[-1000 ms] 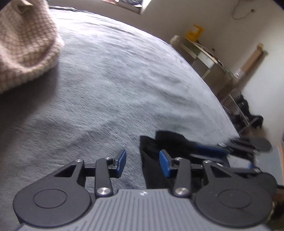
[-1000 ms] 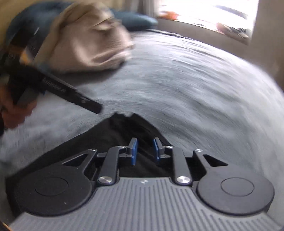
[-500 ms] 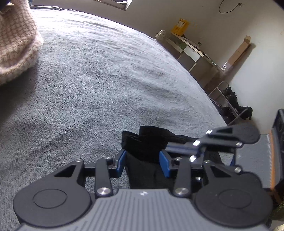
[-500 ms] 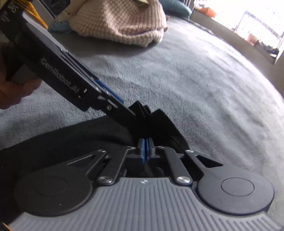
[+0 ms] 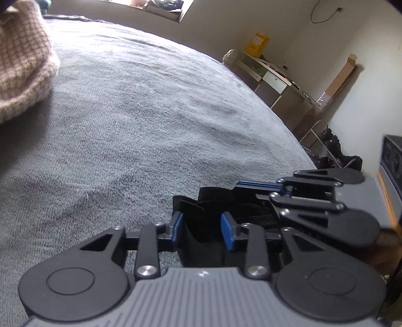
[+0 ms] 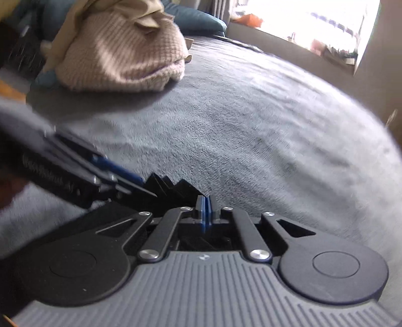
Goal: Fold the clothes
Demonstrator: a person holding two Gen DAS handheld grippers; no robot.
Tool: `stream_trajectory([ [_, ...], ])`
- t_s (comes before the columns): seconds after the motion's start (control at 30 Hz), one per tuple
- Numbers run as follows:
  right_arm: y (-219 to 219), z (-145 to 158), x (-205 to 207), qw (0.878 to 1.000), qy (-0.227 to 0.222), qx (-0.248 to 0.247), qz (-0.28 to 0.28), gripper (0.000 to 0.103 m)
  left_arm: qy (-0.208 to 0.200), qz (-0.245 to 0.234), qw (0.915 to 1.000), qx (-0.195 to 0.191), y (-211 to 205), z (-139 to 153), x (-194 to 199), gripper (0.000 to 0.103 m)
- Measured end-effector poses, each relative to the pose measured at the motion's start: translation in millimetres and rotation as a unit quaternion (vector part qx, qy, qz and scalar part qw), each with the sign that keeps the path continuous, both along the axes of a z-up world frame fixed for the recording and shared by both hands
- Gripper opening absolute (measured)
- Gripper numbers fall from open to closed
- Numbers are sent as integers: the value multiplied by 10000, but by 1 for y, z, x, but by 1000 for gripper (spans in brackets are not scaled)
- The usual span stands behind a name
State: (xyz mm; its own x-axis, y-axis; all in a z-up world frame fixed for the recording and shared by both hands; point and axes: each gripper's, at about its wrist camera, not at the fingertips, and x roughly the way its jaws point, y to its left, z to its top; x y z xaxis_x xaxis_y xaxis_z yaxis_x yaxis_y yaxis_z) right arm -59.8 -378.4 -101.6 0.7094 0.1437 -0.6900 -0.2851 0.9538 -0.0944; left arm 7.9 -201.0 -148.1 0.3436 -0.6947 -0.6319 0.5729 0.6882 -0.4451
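Note:
A black garment (image 5: 201,241) lies bunched in pleats on the grey bed cover (image 5: 140,120). My left gripper (image 5: 202,232) straddles its near-left edge. Its jaws are closing, cloth lies between the blue pads (image 5: 227,235), and a gap still shows. My right gripper (image 6: 204,211) is shut on a gathered fold of the black garment (image 6: 176,187). In the left wrist view the right gripper (image 5: 261,185) reaches in from the right and pinches the cloth's far edge. In the right wrist view the left gripper (image 6: 140,185) comes in from the left, blurred, just beside the pleats.
A beige knitted garment (image 6: 120,55) is heaped at the far left of the bed, with a dark blue pillow (image 6: 196,20) behind it. Off the bed's right edge stand a desk (image 5: 276,80) and a metal rack (image 5: 321,140). A bright window (image 6: 309,22) lies beyond.
The right gripper's pads went from slightly apart to shut on the black cloth. The left gripper's pads came closer together with the cloth between them. The right gripper shifted a little sideways.

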Motion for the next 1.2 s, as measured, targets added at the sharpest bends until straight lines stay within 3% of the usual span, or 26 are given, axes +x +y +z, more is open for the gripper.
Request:
stream_trajectory([
  [0.03,-4,-1,4,9998,61,176,-66,3,-53,-2,10000,33,-1,0,-1,17],
  [0.17,-17,-17,26,9957,475,751,-256,5,-260,23,9996,78,0,4,-5,5],
  [0.37,-17,-17,27,9901,677,1227,-92,7,-646,108,9977,-197,13,26,-16,3],
  [0.57,-12,-16,29,9873,838,1339,167,7,-620,293,9971,-316,9,24,-7,3],
  [0.67,-19,-13,26,9821,914,1631,246,7,-512,414,9975,-273,3,12,1,3],
  [0.97,-56,-5,4,9793,662,1896,-269,7,-374,571,9974,-225,5,-2,5,3],
  [1.0,-60,-4,0,9792,613,1919,-263,7,-363,588,9973,-236,5,-2,5,3],
  [1.1,-59,-9,-6,9850,652,1596,-73,25,-421,580,9971,-249,7,2,4,3],
  [1.2,-44,-17,-8,9924,721,950,316,27,-485,539,9971,-212,6,5,2,3],
])
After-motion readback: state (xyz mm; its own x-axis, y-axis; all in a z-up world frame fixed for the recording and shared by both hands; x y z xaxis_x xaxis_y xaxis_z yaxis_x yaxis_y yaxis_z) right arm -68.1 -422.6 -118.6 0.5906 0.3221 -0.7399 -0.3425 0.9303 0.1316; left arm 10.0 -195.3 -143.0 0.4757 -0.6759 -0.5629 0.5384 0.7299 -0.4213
